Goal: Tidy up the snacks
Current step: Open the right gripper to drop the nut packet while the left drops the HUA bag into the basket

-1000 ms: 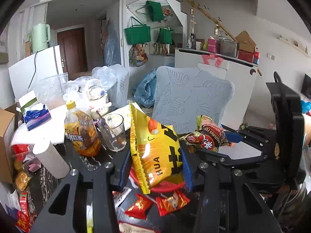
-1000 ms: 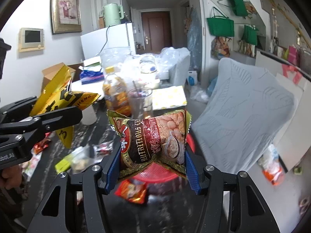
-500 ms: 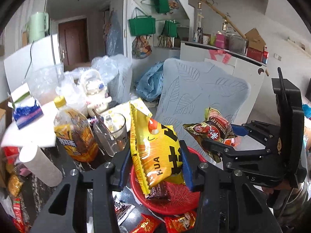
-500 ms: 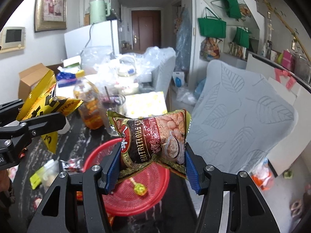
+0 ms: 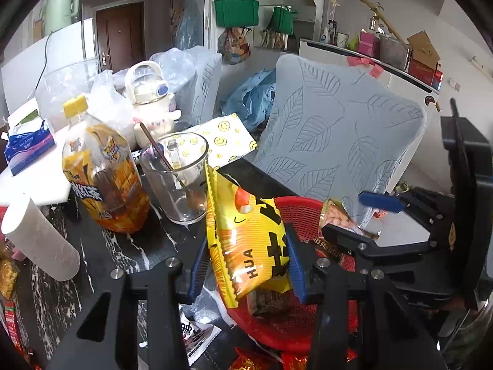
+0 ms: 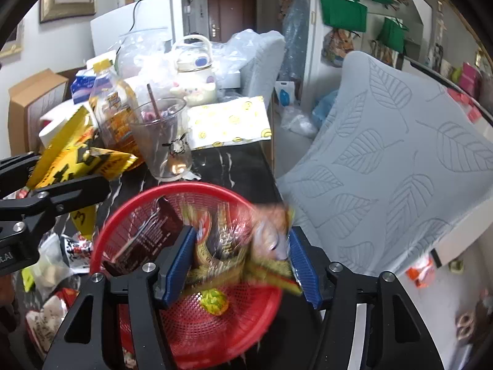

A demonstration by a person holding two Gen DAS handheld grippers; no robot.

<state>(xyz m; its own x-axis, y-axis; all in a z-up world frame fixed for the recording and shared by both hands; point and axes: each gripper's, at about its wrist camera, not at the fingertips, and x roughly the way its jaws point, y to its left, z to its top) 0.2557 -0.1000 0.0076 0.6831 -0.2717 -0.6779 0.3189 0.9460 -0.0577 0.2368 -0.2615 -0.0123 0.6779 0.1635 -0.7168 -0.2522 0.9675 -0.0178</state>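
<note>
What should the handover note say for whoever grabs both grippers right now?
Left gripper: shut on the yellow snack bag, held at the near rim of the red basket, not yet dropped.
Right gripper: jaws have just been opening; the brown nut packet is blurred between them over the basket, apparently dropping.
Done: a dark packet and a yellow candy lie in the basket.
Left: release the yellow bag, then collect the loose wrappers on the black table left of the basket.
</note>
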